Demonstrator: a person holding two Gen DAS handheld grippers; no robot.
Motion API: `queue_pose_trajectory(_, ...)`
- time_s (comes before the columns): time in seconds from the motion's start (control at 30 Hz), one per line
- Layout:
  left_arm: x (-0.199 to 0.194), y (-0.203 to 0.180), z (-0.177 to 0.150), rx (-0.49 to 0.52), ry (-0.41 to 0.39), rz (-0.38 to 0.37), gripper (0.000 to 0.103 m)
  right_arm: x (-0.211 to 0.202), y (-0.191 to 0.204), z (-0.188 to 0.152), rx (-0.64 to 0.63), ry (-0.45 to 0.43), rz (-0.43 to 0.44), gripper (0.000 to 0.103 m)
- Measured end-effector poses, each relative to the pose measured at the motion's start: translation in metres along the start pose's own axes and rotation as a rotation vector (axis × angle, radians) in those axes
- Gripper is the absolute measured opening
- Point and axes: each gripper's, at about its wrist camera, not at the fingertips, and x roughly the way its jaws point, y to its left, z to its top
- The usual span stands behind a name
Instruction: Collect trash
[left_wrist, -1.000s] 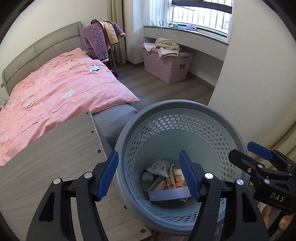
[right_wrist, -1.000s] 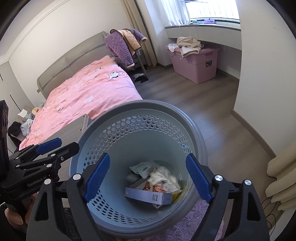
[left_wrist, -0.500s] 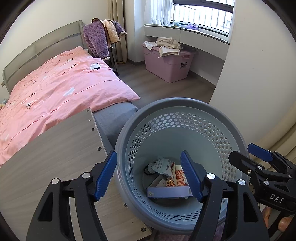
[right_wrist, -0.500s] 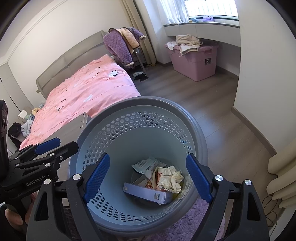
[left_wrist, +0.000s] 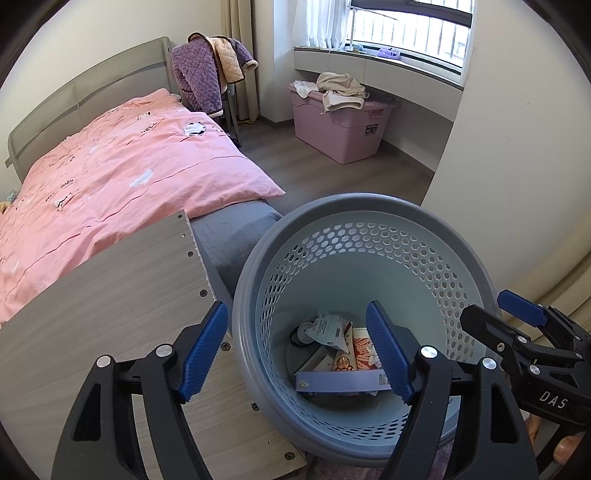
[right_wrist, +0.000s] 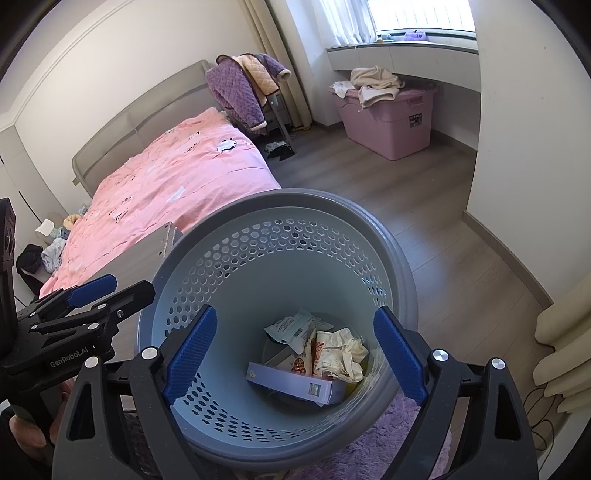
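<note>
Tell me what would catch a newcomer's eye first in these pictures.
The grey perforated bin fills the foreground, with a flat lilac box, crumpled paper and wrappers at its bottom. Both open grippers, left and right, hang over its mouth. Behind, a bed with a pink duvet lies left, and a pink storage box stands under the window.

The wood-plank floor (right_wrist: 424, 236) carries most of the room. A grey perforated waste basket (right_wrist: 391, 254) stands at the foot of the bed (left_wrist: 229, 236), partly on a purple shaggy rug (right_wrist: 384, 443) that lies on the floor. Inside it lie a crumpled paper (right_wrist: 341, 352), a white printed wrapper (right_wrist: 291, 328) and a flat lilac box (right_wrist: 295, 384). A pink quilt (left_wrist: 122, 166) covers the bed. A pale wooden board (left_wrist: 110, 295) sits beside the basket, against the bed's end. Farther off, a pink storage bin (left_wrist: 340, 125) rests on the floor below the window, with beige clothes (left_wrist: 341, 90) heaped on its lid
</note>
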Motion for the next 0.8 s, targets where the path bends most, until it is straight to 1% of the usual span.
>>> queue_pose_trajectory(0.17, -0.0001, 0.0021, 0.0004, -0.006, -0.001, 0.008, 0.076, -0.0007, 0.0018, -0.0046, 0.003, -0.003, -0.005, 0.089)
queue_pose_trajectory(0.8, 0.0001, 0.0019, -0.0009, -0.006, 0.003, 0.024, 0.081, -0.0025, 0.0005, -0.006, 0.006, -0.003, -0.005, 0.09)
